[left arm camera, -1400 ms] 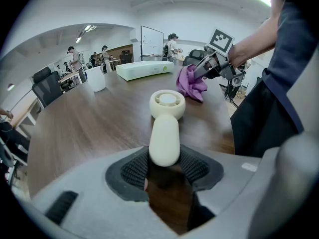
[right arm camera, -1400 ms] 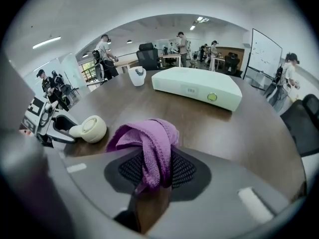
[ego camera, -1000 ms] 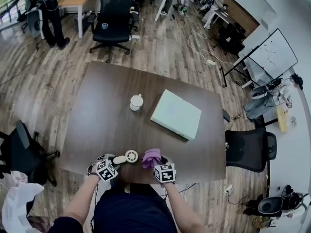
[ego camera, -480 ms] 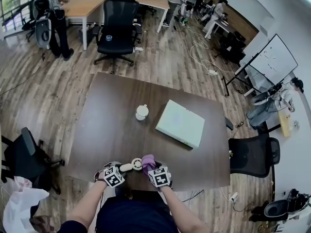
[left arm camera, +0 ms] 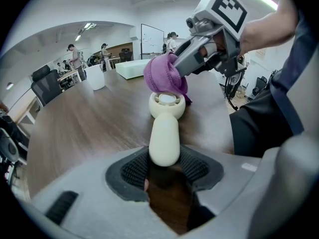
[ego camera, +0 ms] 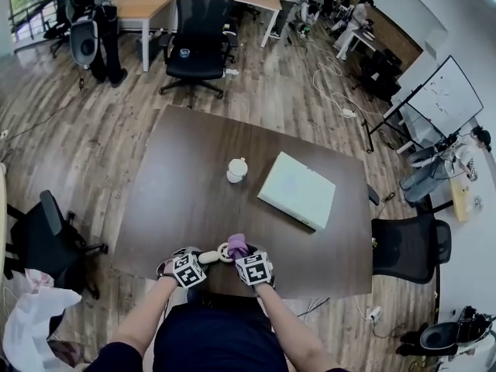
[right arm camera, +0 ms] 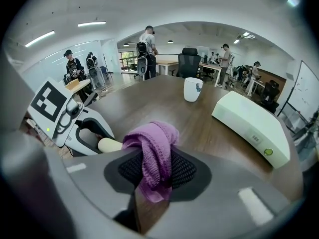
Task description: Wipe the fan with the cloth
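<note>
A small cream hand-held fan (left arm camera: 165, 118) lies at the near edge of the brown table (ego camera: 201, 169). My left gripper (left arm camera: 163, 169) is shut on the fan's handle, and the round head (ego camera: 225, 252) points away from me. A purple cloth (right arm camera: 153, 156) is bunched between the jaws of my right gripper (right arm camera: 157, 176), which is shut on it. The cloth (left arm camera: 164, 76) rests against the far side of the fan's head, with the right gripper (ego camera: 244, 259) just right of the left gripper (ego camera: 200, 260). In the right gripper view only the end of the fan's handle (right arm camera: 108, 145) shows.
A white mug (ego camera: 236, 170) stands mid-table, with a pale flat box (ego camera: 301, 189) to its right. Black office chairs (ego camera: 409, 246) stand around the table. People stand by desks at the far end of the room.
My right gripper has carried the purple cloth leftward until it meets the fan's head. The left gripper and fan have kept their place on the table.
</note>
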Tool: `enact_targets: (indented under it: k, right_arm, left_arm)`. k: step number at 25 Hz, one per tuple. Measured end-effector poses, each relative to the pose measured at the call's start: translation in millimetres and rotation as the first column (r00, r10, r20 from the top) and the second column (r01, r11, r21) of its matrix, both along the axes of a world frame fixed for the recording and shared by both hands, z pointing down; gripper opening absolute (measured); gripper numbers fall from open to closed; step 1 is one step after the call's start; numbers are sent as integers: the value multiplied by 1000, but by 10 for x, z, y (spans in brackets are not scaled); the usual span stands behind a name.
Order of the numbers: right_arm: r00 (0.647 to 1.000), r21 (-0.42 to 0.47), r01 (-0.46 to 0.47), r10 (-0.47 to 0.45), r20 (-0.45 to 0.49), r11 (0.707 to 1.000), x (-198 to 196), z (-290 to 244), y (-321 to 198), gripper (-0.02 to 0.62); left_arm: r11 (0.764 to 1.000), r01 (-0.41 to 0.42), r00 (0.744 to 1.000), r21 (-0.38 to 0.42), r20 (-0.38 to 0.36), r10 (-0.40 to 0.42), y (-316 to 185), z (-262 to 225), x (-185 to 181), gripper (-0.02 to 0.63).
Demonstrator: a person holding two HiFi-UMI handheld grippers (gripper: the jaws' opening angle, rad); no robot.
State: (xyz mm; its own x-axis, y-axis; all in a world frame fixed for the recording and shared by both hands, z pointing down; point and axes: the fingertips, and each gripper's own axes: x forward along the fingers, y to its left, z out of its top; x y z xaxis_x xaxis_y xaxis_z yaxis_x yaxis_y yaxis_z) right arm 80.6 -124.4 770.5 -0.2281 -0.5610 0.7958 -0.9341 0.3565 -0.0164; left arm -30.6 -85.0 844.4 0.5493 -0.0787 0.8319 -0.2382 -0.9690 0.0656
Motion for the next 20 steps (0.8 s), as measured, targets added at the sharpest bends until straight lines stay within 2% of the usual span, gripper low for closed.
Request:
enact_targets:
  k: [20]
  right_arm:
    - [988, 8, 123, -123, 90, 992, -713, -3, -51, 123]
  left_arm:
    - [1000, 5, 1000, -4, 9, -5, 0, -11, -18, 198]
